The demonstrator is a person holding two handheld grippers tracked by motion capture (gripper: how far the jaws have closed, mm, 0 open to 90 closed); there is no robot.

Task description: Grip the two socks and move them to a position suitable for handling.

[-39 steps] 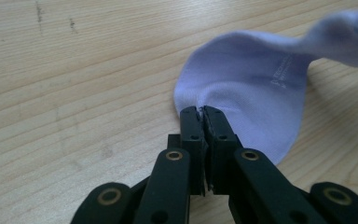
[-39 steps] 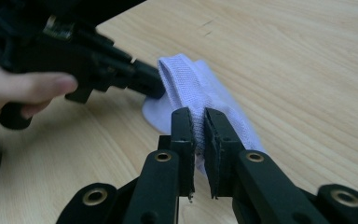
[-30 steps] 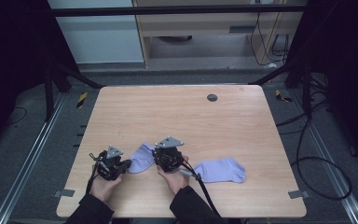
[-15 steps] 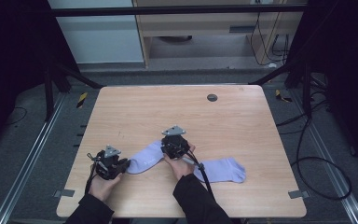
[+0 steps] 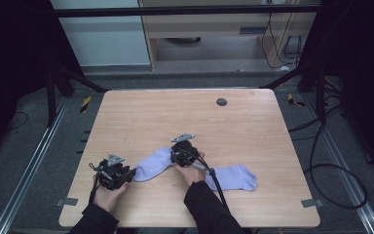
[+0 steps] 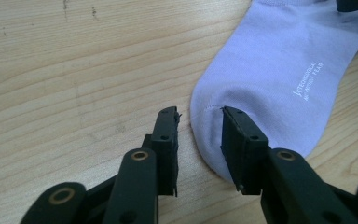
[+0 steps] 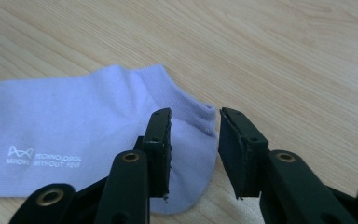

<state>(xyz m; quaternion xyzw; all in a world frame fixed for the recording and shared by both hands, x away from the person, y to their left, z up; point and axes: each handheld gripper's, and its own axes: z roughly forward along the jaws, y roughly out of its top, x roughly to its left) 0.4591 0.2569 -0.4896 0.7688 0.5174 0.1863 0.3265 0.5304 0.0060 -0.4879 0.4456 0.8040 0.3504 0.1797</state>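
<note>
Surface (image 5: 141, 117): pale wood grain, dark round insert (image 5: 221, 102); grey floor, cables around. Two lilac socks (image 5: 152, 165) (image 5: 233, 176). Left tool (image 5: 132, 173), right tool (image 5: 174, 157): both released, jaws just opening.

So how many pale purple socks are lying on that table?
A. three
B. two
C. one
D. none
B: the high view shows one sock lying flat between the left gripper and the right gripper, and a second sock lying to the right of it on the table.
</note>
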